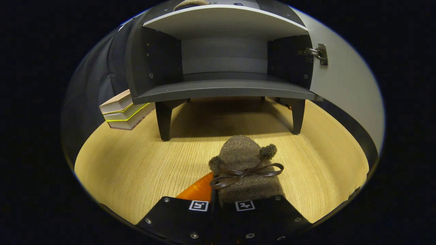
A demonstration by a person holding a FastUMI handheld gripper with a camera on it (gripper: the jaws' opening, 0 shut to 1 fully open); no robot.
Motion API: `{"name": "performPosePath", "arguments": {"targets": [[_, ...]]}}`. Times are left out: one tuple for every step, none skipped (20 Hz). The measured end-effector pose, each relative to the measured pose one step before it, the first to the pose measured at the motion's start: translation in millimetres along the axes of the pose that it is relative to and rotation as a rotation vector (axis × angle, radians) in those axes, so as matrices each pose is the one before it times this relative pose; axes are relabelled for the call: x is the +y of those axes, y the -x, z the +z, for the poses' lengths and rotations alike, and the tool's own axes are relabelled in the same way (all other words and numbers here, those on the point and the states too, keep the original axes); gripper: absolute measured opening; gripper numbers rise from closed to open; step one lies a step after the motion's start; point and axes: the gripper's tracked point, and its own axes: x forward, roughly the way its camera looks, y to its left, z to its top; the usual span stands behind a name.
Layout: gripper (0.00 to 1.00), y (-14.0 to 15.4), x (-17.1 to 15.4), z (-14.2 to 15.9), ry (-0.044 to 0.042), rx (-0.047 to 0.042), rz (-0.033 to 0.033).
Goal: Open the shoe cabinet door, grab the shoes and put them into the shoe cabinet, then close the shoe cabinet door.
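A brown felt shoe with a dark ribbon bow and two small pompoms sticks out forward from between my fingers, toe pointing at the cabinet. My gripper is shut on the shoe's heel end, which is hidden between the fingers. Beyond the shoe stands the dark shoe cabinet on short legs. Its door is swung wide open to the right on a metal hinge. The inner compartment shows bare, with a pale shelf board above it.
The cabinet stands on a light wooden surface. A stack of books lies left of the cabinet's front left leg. Part of a brownish woven thing rests on top of the cabinet.
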Motion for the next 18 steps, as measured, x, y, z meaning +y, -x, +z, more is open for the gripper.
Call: {"name": "performPosePath", "arguments": {"targets": [[0.13,0.63,-0.23,0.93,0.01265,-0.00257,-0.00458],[0.1,-0.55,0.39,-0.89,0.01415,0.0041,-0.00022],[0.09,-0.09,0.07,0.79,0.01094,-0.00217,0.00233],[0.07,0.0,0.36,0.02,0.00454,0.00093,0.0061],[0.06,-0.31,-0.09,0.02,-0.00525,0.0024,0.00668],[0.05,1.63,-0.53,0.14,-0.01538,0.00686,0.00706],[0.05,1.09,-0.71,1.03,-0.02458,0.00712,0.00313],[0.04,3.66,-2.56,3.16,-0.01704,0.00123,-0.00706],[0.04,5.95,-2.54,5.05,-0.00751,-0.00583,-0.00519],[0.04,9.3,-2.08,6.75,0.00161,-0.01172,-0.00829],[0.04,11.42,-0.48,8.52,0.01028,-0.01523,-0.01014],[0.04,13.85,-1.64,9.04,0.01315,-0.00734,-0.00761],[0.04,14.71,-1.05,10.54,0.00735,-0.01082,-0.00384],[0.04,15.25,-1.16,11.49,0.0016,-0.01227,-0.00502],[0.04,15.44,-1.75,13.13,-0.00225,-0.0097,-0.00614],[0.04,15.4,-0.8,12.1,-0.00635,-0.00747,-0.00385],[0.04,12.91,0.51,13.37,-0.01105,-0.01271,-0.00328],[0.04,14.13,-0.37,13.62,-0.00839,-0.01255,-0.00506]]}}
